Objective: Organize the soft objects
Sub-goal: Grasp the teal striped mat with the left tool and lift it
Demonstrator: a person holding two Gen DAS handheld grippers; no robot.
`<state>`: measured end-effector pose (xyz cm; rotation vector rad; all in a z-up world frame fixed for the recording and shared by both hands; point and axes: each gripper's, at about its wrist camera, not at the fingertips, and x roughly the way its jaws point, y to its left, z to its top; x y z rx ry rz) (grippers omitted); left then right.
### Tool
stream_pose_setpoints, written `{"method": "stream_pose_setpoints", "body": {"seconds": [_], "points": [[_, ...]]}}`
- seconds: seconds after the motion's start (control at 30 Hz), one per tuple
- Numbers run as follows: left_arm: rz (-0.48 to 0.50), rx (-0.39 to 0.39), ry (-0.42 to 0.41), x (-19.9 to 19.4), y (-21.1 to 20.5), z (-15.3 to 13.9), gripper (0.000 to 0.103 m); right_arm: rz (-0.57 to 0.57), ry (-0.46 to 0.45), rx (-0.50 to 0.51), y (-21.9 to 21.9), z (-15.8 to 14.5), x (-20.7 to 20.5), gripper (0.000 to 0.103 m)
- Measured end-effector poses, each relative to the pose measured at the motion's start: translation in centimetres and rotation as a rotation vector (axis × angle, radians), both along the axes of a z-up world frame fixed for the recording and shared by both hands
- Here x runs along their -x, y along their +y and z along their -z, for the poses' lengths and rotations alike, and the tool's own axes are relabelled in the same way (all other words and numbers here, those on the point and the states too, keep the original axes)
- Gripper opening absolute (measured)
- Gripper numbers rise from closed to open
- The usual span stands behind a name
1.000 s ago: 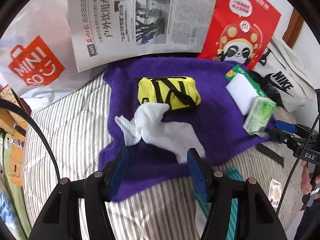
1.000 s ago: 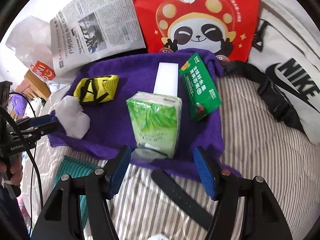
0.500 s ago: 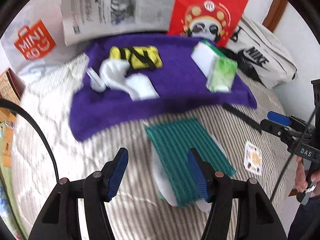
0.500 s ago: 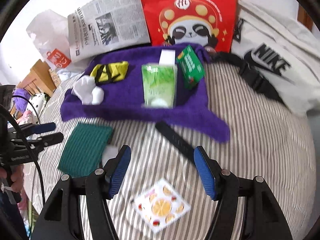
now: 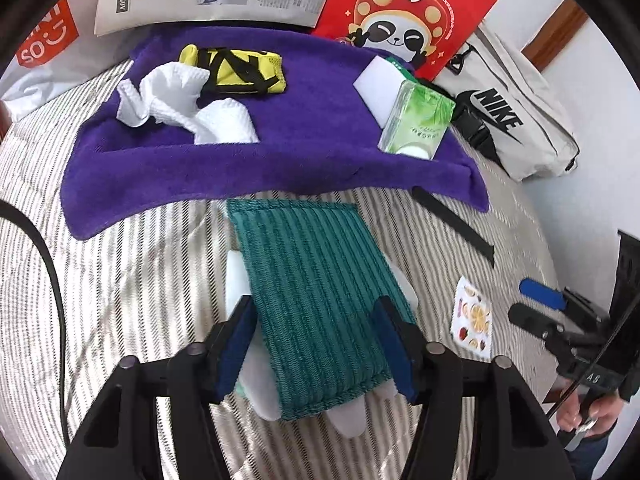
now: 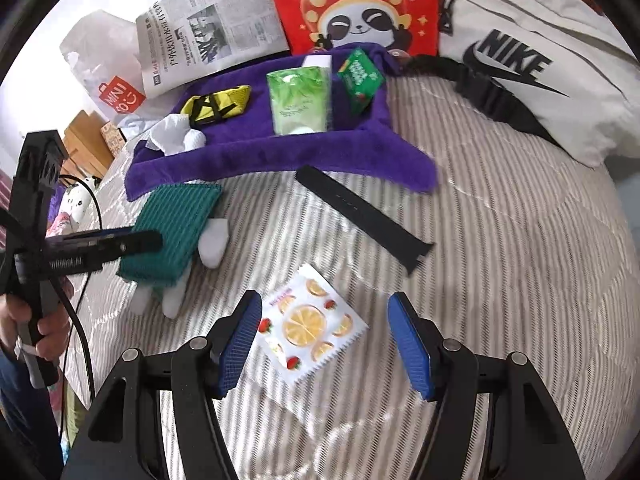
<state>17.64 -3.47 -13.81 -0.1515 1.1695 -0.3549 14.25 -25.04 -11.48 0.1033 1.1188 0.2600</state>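
Observation:
A purple towel [image 5: 304, 148] lies on the striped bed and holds a white cloth [image 5: 188, 100], a yellow pouch [image 5: 240, 70], a green tissue pack [image 5: 418, 124] and a white sponge [image 5: 380, 80]. A green ribbed cloth [image 5: 316, 300] lies on a white item in front of the towel. My left gripper [image 5: 316, 344] is open, its fingers on either side of the green cloth's near end. My right gripper [image 6: 324, 344] is open, just above a fruit-print sachet [image 6: 310, 324]. The towel [image 6: 280, 156] and green cloth [image 6: 176, 228] also show in the right wrist view.
A black strap [image 6: 364, 216] lies between sachet and towel. A red panda bag [image 6: 356, 4], a newspaper [image 6: 208, 44], a Miniso bag [image 6: 116, 92] and a white Nike bag [image 6: 532, 68] line the back. A green packet [image 6: 360, 80] sits on the towel's far right.
Both grippers have pulled back from the towel toward the near side of the bed. The left now sits over the green cloth, the right over the sachet. Both stay open.

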Motion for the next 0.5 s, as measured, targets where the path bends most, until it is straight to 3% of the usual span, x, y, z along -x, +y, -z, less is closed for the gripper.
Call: {"method": "stream_pose_setpoints", "body": {"seconds": [0.03, 0.13, 0.5], "points": [[0.004, 0.003, -0.004, 0.0, -0.1, -0.2, 0.04, 0.003, 0.0, 0.004, -0.2, 0.0, 0.1, 0.065], [0.029, 0.006, -0.048, 0.6, -0.6, -1.6, 0.033, 0.022, 0.0, 0.003, -1.3, 0.0, 0.4, 0.065], [0.122, 0.029, -0.049, -0.3, -4.5, -1.8, 0.034, 0.051, 0.013, -0.01, -2.9, 0.7, 0.6, 0.065]]}}
